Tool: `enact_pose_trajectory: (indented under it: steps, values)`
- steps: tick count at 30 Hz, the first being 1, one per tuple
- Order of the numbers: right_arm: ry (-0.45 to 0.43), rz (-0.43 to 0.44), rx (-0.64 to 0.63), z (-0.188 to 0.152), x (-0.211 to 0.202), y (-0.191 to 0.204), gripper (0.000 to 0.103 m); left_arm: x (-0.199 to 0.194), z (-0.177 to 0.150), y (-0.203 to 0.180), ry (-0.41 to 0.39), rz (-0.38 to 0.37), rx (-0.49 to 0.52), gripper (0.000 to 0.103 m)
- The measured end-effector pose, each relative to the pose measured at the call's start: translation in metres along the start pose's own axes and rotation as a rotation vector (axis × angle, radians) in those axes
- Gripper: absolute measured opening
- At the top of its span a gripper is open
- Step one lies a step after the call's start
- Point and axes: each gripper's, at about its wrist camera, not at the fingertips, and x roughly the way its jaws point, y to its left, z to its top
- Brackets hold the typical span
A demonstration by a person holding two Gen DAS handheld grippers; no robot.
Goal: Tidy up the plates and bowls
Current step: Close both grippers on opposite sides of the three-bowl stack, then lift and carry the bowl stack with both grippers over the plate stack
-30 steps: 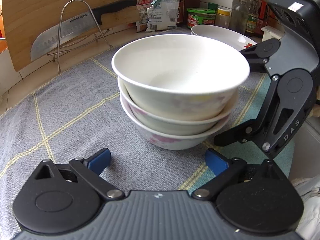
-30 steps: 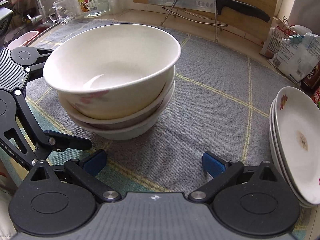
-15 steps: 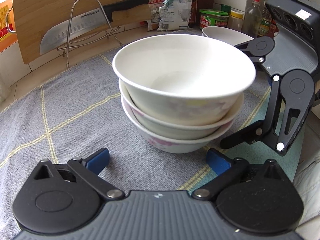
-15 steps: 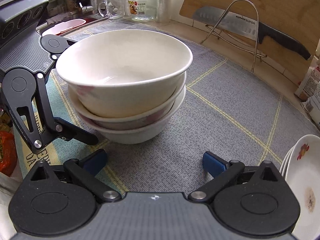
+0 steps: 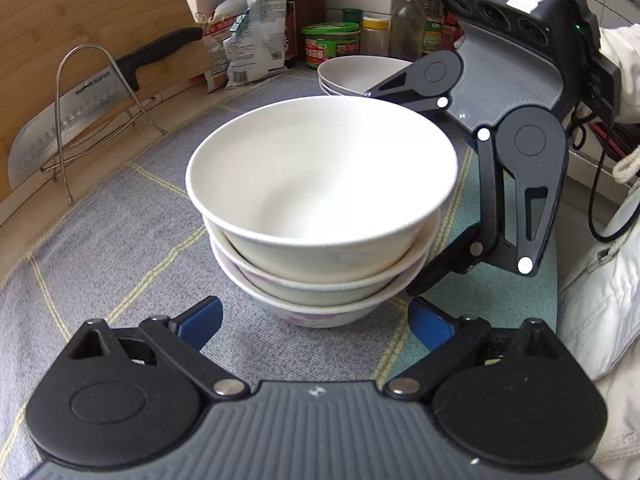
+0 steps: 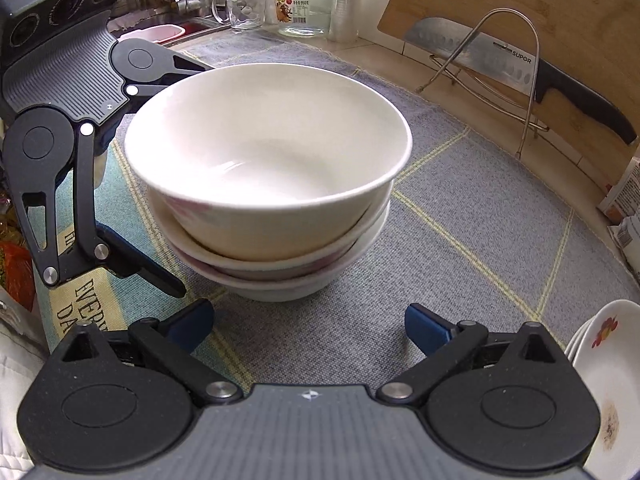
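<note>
The surface point(image 5: 100, 240) in front of me is covered with a grey cloth crossed by yellow lines, and a stack of three white bowls point(image 5: 320, 216) stands on it, nested upright, directly ahead of both my grippers. My left gripper point(image 5: 316, 320) points down at the near foot of that stack; its jaws have just been closing a little, yet they stand spread, with the lowest bowl just beyond the blue fingertips point(image 5: 200, 318) and nothing pinched between them. My right gripper point(image 6: 308, 322) comes at the same stack from the other side, its jaws also spread wide, the bowls just ahead of its tips and apart from them. In the left wrist view the right gripper's near finger slants down beside the stack's right flank, close to the lowest bowl; whether it touches I cannot tell. A stack of plates point(image 6: 608, 380) lies to the right of my right gripper, near the edge of the cloth, the top one printed with a small flower. Behind the bowls a wooden cutting board point(image 6: 560, 12) leans up, with a cleaver point(image 6: 500, 60) resting on a wire rack point(image 6: 524, 92) in front of it.
</note>
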Motion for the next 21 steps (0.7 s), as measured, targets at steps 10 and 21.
enact_pose_trajectory:
  steps: [10,21]
  values:
    - [0.029,0.048,0.001,0.018,-0.005,0.002,0.091,0.003,0.007,0.015,-0.008,-0.139,0.143,0.087]
    - [0.033,0.090,-0.041,0.021,-0.004,0.001,0.085,0.009,0.009,0.019,0.001,-0.155,0.178,0.083]
